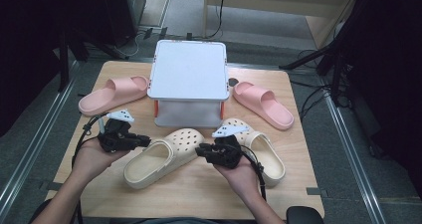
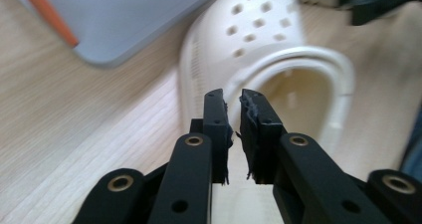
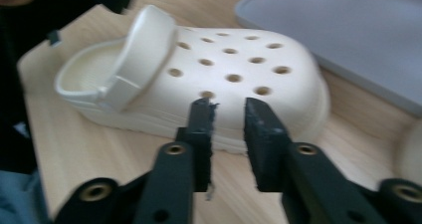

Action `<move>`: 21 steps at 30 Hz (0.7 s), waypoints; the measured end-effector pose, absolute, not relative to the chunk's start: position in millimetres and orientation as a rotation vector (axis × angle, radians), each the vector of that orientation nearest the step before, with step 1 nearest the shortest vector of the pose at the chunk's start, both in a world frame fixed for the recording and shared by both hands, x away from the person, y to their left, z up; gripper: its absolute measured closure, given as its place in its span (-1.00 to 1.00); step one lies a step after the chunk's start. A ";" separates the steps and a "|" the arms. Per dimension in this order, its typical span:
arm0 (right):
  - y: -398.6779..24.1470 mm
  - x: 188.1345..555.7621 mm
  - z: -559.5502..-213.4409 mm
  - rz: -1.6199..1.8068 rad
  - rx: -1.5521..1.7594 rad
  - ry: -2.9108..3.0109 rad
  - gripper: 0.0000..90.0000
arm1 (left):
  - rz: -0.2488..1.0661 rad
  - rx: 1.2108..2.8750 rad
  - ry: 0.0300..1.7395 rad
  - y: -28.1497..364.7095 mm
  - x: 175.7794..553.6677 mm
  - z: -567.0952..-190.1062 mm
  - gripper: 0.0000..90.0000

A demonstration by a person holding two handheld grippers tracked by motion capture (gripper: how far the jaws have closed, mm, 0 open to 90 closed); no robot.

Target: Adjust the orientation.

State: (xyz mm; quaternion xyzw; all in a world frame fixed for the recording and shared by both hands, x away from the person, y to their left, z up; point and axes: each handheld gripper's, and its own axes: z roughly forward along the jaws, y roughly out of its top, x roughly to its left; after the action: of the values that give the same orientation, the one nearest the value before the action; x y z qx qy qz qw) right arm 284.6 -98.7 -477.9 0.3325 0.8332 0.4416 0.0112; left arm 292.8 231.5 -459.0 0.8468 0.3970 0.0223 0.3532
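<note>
Nearest the person: two forearms enter from the bottom edge of the high view, palms turned up, each hand cradling a gripper from beneath.

Left hand (image 1: 94, 157): wrist bent slightly inward, holding the left gripper (image 1: 144, 141) low over the wooden table (image 1: 199, 194), pointing right toward the heel end of the left clog (image 1: 161, 157). In the left gripper view its jaws stand a narrow slit apart, nothing between them, tips level with the clog's heel opening.

Right hand (image 1: 244, 174): held a little nearer the table's middle, carrying the right gripper (image 1: 200, 151), which points left at the toe side of the same clog. In the right gripper view its jaws stand a modest gap apart, empty, tips just short of the perforated upper.

Left clog, cream, perforated: lies on its sole between the two grippers, toe toward the far side, strap folded forward over the upper.

Right clog (image 1: 263, 152), cream: lies just behind and beside the right hand, partly hidden by it.

Farther: white two-tier rack (image 1: 189, 69) with orange posts, at the table's middle.

Pink slide (image 1: 113, 94): left of the rack, its toe touching or nearly touching the rack.

Second pink slide (image 1: 263, 104): right of the rack, angled toward the table's right edge.
</note>
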 end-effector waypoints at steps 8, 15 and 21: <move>-69.7 283.4 -494.1 1.249 0.980 2.687 0.88 | 0.036 2.186 1.096 236.7 301.9 -480.2 0.77; -67.0 285.7 -497.2 1.220 0.967 2.691 0.90 | 0.031 2.172 1.104 236.0 296.1 -481.7 0.79; -65.1 287.7 -496.0 1.199 0.939 2.701 0.89 | 0.022 2.162 1.103 235.5 287.5 -482.8 0.80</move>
State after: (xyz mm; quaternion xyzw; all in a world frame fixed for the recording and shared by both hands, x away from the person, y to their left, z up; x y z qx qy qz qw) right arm 287.7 -65.1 -496.0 0.3029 0.8708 0.3867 0.0202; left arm 287.5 235.5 -482.8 0.8345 0.4258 0.0083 0.3496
